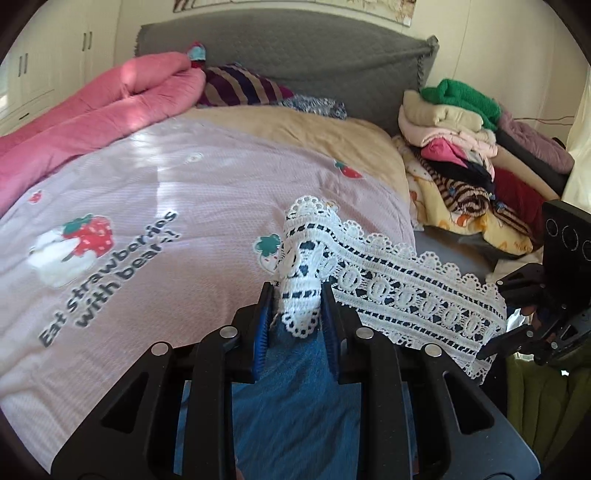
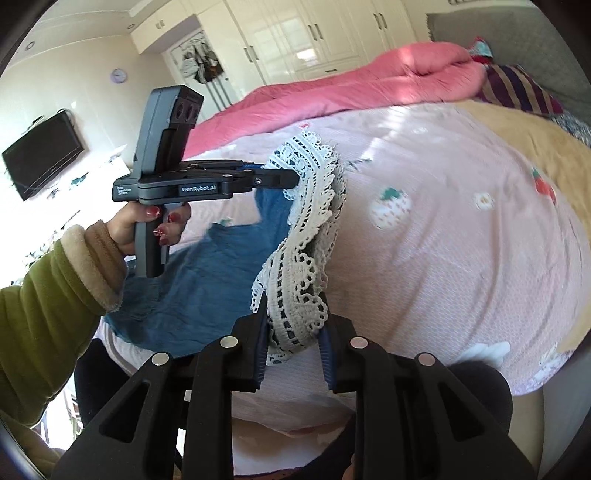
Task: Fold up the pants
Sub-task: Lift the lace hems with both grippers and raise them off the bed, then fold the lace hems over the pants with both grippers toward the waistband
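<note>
The left gripper (image 1: pixel 298 295) is clamped on a bunched fold of white lace trim (image 1: pixel 406 291), which edges a pair of blue denim pants (image 1: pixel 295 398). The denim hangs down between its black fingers toward the camera. The lace band stretches from there to the right gripper (image 2: pixel 293 325), whose blue-padded fingers are likewise closed on a gathered wad of the same lace. Both ends of the hem are lifted off the bed, and in the right wrist view the rest of the denim trails down to the bed's near edge, resting on the cover there.

In that view the person's left hand (image 2: pixel 147 225), with red nails and an olive green sleeve, grips the handle of the left tool.

Under the pants lies a pale pink quilt (image 1: pixel 166 192) printed with strawberries and the words "Eat strawberries with bear". A rolled, deeper pink duvet (image 1: pixel 96 110) lies along the bed's far left side. A tan blanket (image 1: pixel 332 136) covers the head end, before a striped pillow (image 1: pixel 240 86) and a grey padded headboard (image 1: pixel 295 51). A pile of folded clothes (image 1: pixel 454 122) is stacked near the bed's right edge.

Cream wardrobe doors (image 2: pixel 306 33) line the wall beyond the bed, and a dark television (image 2: pixel 44 155) hangs on another wall.
</note>
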`<state>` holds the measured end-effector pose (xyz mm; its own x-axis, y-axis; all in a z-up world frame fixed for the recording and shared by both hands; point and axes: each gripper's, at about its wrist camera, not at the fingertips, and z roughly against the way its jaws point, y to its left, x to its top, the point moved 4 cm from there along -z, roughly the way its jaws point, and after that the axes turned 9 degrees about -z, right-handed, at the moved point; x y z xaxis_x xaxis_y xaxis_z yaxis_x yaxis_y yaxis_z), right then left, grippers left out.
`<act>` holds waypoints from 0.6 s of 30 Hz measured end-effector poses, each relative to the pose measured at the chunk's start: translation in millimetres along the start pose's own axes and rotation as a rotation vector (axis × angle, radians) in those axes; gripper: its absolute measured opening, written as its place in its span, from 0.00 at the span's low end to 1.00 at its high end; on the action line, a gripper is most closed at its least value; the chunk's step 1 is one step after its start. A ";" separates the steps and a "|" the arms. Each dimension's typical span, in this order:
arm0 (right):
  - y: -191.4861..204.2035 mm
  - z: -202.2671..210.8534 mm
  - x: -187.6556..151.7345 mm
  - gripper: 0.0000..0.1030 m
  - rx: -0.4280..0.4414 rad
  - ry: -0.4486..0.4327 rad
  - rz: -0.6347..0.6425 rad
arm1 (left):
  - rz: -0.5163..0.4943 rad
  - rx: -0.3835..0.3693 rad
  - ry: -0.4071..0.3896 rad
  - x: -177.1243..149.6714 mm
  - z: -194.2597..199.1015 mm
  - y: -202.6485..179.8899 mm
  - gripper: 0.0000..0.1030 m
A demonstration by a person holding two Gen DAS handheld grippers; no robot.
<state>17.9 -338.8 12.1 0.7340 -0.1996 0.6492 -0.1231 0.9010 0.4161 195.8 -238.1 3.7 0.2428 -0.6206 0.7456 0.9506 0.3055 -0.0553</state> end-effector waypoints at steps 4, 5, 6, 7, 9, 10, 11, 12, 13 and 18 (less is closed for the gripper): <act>23.7 -2.1 1.9 0.21 0.019 0.003 0.055 | 0.025 0.022 -0.022 -12.2 22.3 6.6 0.17; 31.0 -3.8 2.5 0.21 0.023 0.006 0.070 | 0.040 0.027 -0.030 -16.0 28.4 9.5 0.17; 38.4 -5.7 3.1 0.21 0.029 0.009 0.086 | 0.053 0.034 -0.038 -20.5 35.1 12.7 0.17; 46.0 -8.1 3.4 0.21 0.037 0.013 0.106 | 0.059 0.041 -0.042 -23.3 39.5 14.6 0.17; 59.3 -13.5 2.9 0.21 0.046 0.022 0.140 | 0.080 0.052 -0.054 -33.4 50.7 19.6 0.17; 65.4 -16.4 1.9 0.21 0.051 0.028 0.153 | 0.091 0.058 -0.060 -38.7 56.0 22.2 0.17; 72.9 -21.1 1.0 0.21 0.056 0.037 0.171 | 0.105 0.067 -0.068 -44.8 62.4 25.7 0.17; 79.5 -26.7 0.2 0.21 0.059 0.048 0.188 | 0.121 0.072 -0.075 -50.4 68.4 29.5 0.17; 83.9 -31.0 -1.0 0.21 0.061 0.056 0.198 | 0.141 0.076 -0.085 -56.1 74.8 34.2 0.17; 117.9 -57.9 -5.8 0.21 0.099 0.113 0.272 | 0.214 0.114 -0.125 -81.4 103.1 51.7 0.17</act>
<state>37.9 -209.1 20.5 0.7338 0.0928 0.6730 -0.3859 0.8723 0.3004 205.3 -97.3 8.6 0.4035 -0.4412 0.8016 0.8506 0.5036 -0.1511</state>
